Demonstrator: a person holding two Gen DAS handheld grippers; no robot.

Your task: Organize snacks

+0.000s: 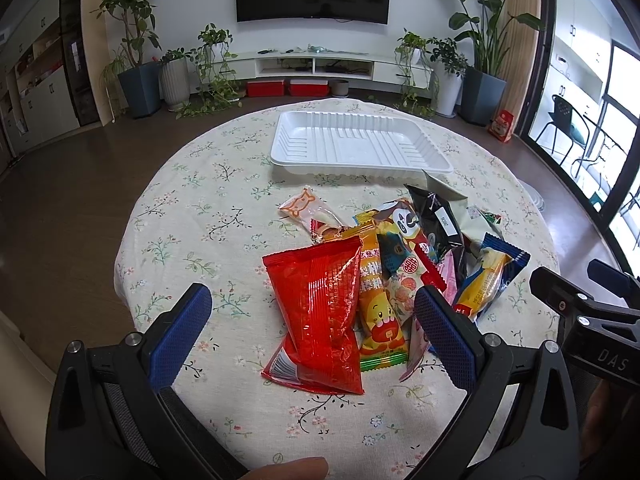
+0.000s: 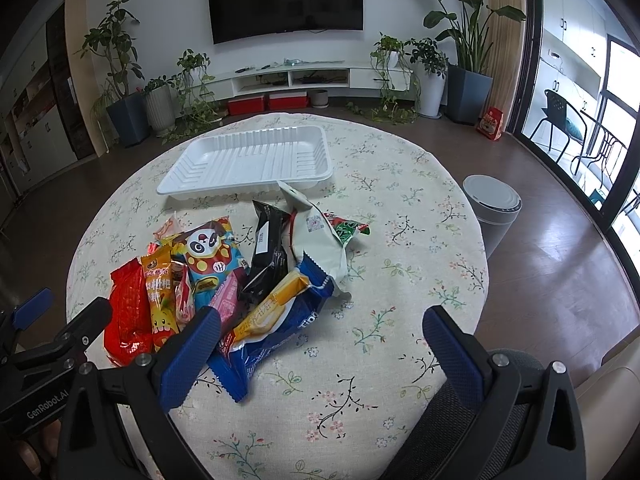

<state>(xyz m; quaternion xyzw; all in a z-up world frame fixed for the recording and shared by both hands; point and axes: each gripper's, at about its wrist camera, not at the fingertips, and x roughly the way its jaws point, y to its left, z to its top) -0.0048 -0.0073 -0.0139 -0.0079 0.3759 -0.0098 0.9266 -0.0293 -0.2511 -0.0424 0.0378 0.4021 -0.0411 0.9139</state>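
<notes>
A pile of snack packets lies on the round floral table (image 1: 192, 208). A large red packet (image 1: 320, 312) is nearest, with a yellow packet (image 1: 376, 308), a panda packet (image 2: 210, 254), a black packet (image 2: 268, 256), a pale green packet (image 2: 320, 240) and a blue packet (image 2: 276, 336) around it. An empty white tray (image 1: 356, 142) sits behind the pile; it also shows in the right wrist view (image 2: 252, 160). My left gripper (image 1: 312, 312) is open, straddling the red packet above it. My right gripper (image 2: 320, 340) is open, just right of the blue packet.
A grey lidded bin (image 2: 494, 210) stands on the floor right of the table. Potted plants, a TV console and red boxes line the far wall. The right side of the table (image 2: 400, 280) holds no packets.
</notes>
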